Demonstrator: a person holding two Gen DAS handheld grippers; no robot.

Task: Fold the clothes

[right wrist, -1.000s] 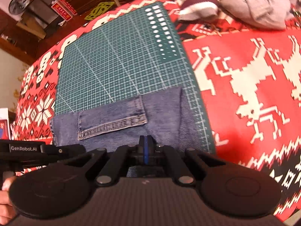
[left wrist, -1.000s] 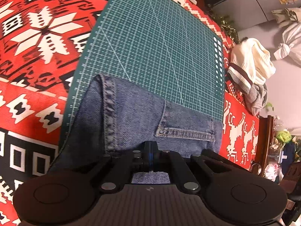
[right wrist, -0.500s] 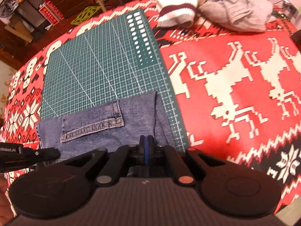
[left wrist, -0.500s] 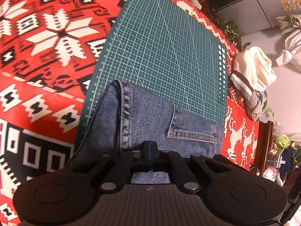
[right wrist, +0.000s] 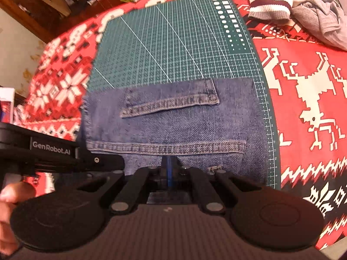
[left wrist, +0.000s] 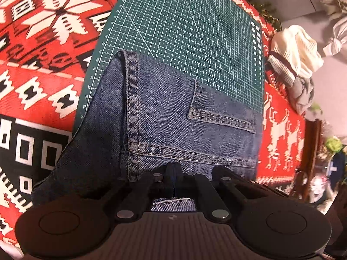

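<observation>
The jeans (left wrist: 173, 117) are blue denim with pale double stitching, a back pocket (left wrist: 219, 110) and a thick seam showing; they lie on the near part of the green cutting mat (left wrist: 184, 28), which rests on a red patterned cloth (left wrist: 43, 43) over the desk. The right wrist view alone shows the other tool's black arm and a hand (right wrist: 8, 203) — the left view shows a cream sweater (left wrist: 292, 49). The left claw (left wrist: 173, 173) and right claw (right wrist: 168, 169) are each clenched, apparently pinching the denim's near edge.
</observation>
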